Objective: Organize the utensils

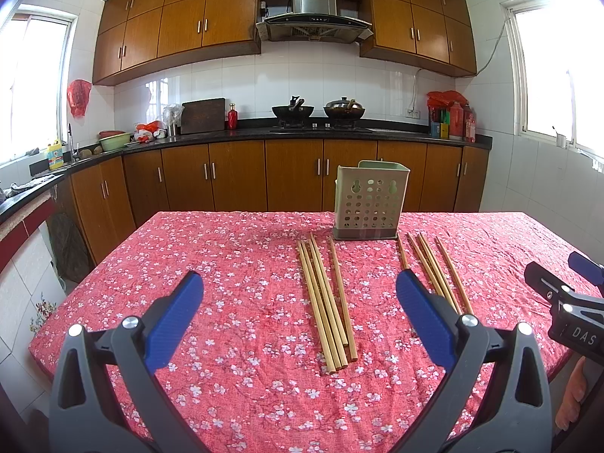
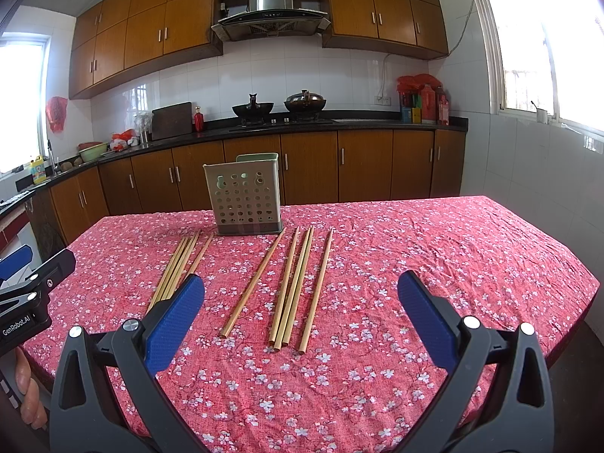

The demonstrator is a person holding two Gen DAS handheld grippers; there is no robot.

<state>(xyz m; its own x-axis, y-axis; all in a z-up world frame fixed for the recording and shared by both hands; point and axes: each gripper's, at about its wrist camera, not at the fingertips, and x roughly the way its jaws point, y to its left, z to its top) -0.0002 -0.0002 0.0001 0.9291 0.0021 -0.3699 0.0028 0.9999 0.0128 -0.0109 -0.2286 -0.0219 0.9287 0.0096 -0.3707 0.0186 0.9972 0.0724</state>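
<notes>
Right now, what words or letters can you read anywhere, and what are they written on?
"DAS": white letters on the black body of the right gripper, cut off by the picture's edge.
"GenRobot.AI": white letters on the black body of the left gripper.
Labels on the yellow bottle by the sink and the red bottles on the counter: too small to read.

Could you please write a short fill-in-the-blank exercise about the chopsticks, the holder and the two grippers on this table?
1. The chopsticks lie on the table in ___ separate groups.
2. The perforated utensil holder stands upright and holds ___ chopsticks.
3. The fingers of the left gripper and of the right gripper are spread ___.
4. The floral tablecloth is mostly ___ in colour.

Missing words: two; no; open; red
</notes>
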